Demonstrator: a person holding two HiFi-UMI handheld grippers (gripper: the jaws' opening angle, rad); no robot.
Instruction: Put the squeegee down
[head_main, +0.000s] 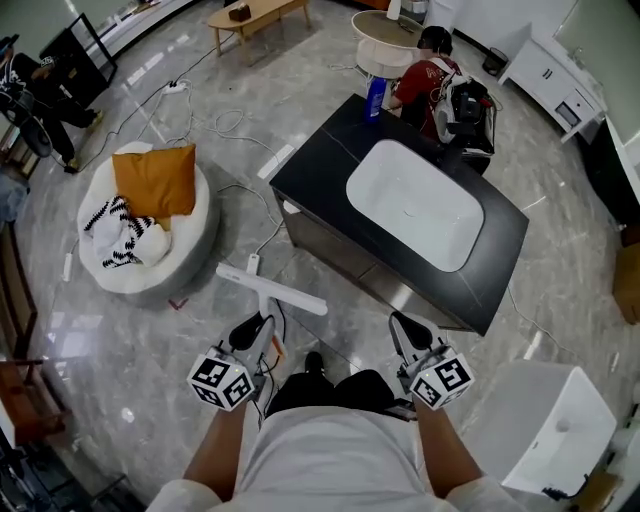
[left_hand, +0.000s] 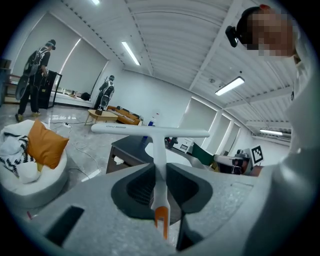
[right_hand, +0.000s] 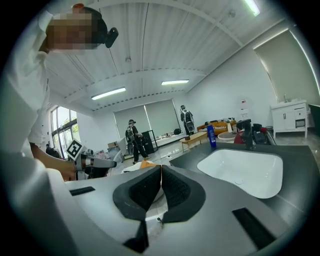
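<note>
Forearms and a white shirt fill the bottom of the head view, with both grippers held out low in front. The left gripper (head_main: 252, 330) is shut tight on the squeegee (head_main: 272, 290), clamped on the white handle just above its orange end. The blade bar is carried crosswise beyond the jaws, over the marble floor (head_main: 150, 340) and touching nothing. The low grip on the handle is judged to leave the blade free, so it can be laid flat. The right gripper (head_main: 408, 330) has its jaws pressed together with nothing between them. It is held off to the side, probably idle. The black counter (head_main: 330, 180) with its white basin (head_main: 412, 205) stands just ahead and is a likely set-down spot, though the floor cannot be ruled out. The squeegee is not yet put down; lowering it onto a surface and then releasing it is judged to be what remains. If it is let go before it rests, the long blade could tip.
</note>
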